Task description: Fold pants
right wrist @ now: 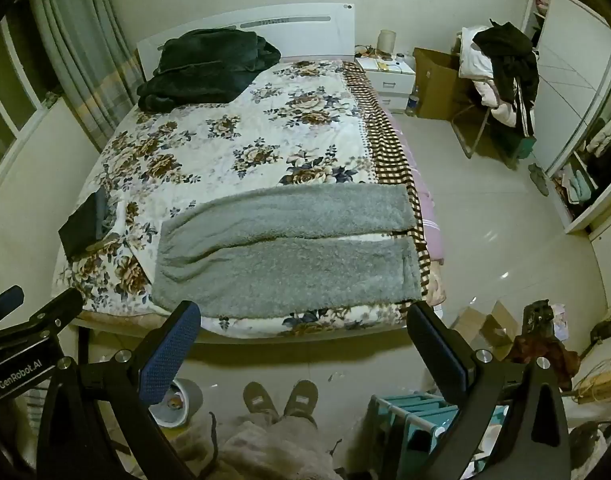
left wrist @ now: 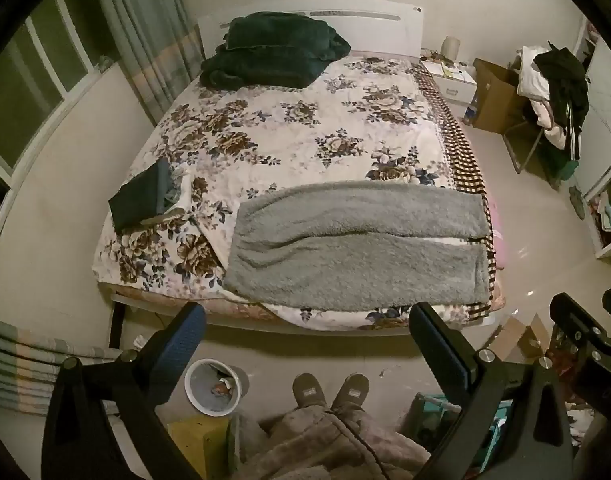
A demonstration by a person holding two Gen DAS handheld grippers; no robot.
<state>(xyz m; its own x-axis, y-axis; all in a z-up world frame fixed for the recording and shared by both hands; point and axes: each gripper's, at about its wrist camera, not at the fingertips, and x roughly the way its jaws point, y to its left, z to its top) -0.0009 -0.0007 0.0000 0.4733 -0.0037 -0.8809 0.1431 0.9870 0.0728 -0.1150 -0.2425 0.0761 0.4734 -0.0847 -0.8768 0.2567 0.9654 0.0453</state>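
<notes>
Grey fleece pants [left wrist: 357,248] lie flat across the foot of the bed, waist to the left, both legs stretched to the right edge; they also show in the right wrist view [right wrist: 285,256]. My left gripper [left wrist: 307,314] is open and empty, held back from the bed's foot, above the floor. My right gripper [right wrist: 305,312] is open and empty, also short of the bed. The right gripper's body shows at the right edge of the left wrist view [left wrist: 585,320].
The bed has a floral cover [left wrist: 305,128]. Folded dark clothes [left wrist: 143,196] lie at its left edge and a dark green blanket [left wrist: 273,52] at the head. A bin [left wrist: 213,386], my slippered feet [left wrist: 329,392], boxes and a chair with clothes [left wrist: 553,92] are on the floor.
</notes>
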